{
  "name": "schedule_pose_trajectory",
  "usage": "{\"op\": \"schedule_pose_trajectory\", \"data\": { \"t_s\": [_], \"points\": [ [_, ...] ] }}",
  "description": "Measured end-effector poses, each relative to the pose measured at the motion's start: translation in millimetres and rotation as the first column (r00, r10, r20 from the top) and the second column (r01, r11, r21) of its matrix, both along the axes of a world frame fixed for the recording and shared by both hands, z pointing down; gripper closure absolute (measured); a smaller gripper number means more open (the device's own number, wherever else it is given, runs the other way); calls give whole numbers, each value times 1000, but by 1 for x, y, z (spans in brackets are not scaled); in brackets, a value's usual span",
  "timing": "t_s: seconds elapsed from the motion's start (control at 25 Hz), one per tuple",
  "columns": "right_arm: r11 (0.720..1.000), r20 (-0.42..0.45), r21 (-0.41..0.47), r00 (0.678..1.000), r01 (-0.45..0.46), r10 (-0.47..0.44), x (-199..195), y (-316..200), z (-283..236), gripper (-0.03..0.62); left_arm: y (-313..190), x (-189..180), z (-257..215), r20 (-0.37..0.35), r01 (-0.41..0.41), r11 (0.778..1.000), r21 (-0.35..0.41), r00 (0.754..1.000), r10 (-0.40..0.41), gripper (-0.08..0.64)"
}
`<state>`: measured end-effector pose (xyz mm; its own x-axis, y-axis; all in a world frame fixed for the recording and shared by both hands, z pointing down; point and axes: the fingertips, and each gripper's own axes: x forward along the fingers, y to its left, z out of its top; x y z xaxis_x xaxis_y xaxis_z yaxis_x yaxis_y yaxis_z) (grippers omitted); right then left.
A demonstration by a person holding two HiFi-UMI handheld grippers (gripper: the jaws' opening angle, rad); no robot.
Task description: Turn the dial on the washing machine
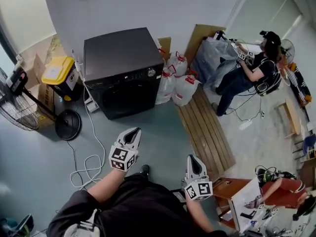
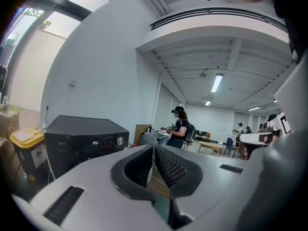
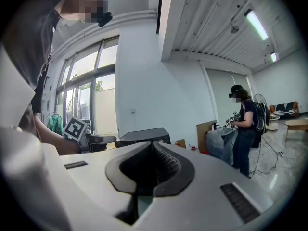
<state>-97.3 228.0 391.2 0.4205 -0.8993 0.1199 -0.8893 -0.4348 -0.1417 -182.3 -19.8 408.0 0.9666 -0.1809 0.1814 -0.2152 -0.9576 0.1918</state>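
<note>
Black washing machine (image 1: 118,58) at upper centre, with its dial (image 1: 151,72) at the right end of the panel. Left hand-held gripper (image 1: 132,132) and right hand-held gripper (image 1: 192,159), lower centre, are both clenched empty, well apart from the machine.

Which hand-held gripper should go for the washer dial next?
Left. The left hand-held gripper is nearer the washing machine, and its view shows the dial; the right hand-held gripper sits farther back.

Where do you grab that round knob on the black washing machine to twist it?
Pinch the silver dial across its round rim, coming straight at the front of the washing machine. It is a round knob on that upright face, near its right end, so opposite edges look free.
</note>
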Motion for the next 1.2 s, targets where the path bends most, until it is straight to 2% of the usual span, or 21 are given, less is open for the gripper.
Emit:
{"op": "schedule_pose_trajectory", "data": {
  "t_s": [0.16, 0.36, 0.52, 0.64, 0.72, 0.84, 1.04, 1.2],
  "points": [
    [999, -10, 13, 999, 32, -32, 43, -36, -5, 568, -24, 43, 2, -12, 5, 1000, -2, 1000, -5, 545],
    [994, -6, 35, 994, 106, -106, 82, -70, -5, 568, -40, 81, 18, 12, 34, 999, -27, 999, -34, 545],
    [981, 13, 38, 982, 190, -191, 128, -102, 6, 568, -64, 116, 31, 34, 102, 994, -45, 994, -101, 543],
    [965, 48, 28, 964, 261, -262, 169, -129, 18, 568, -83, 138, 42, 71, 180, 982, -52, 982, -176, 528],
    [946, 57, 27, 944, 324, -325, 197, -148, 17, 568, -94, 154, 44, 85, 243, 969, -54, 968, -238, 517],
    [902, 51, 22, 901, 431, -432, 237, -175, 13, 568, -104, 181, 43, 100, 335, 941, -46, 939, -330, 508],
    [827, 78, 24, 824, 562, -562, 305, -211, 3, 568, -122, 230, 34, 128, 475, 879, -25, 874, -469, 491],
    [774, 101, 17, 769, 633, -631, 340, -235, 9, 568, -136, 260, 37, 134, 556, 830, -25, 825, -549, 450]
  ]
}}
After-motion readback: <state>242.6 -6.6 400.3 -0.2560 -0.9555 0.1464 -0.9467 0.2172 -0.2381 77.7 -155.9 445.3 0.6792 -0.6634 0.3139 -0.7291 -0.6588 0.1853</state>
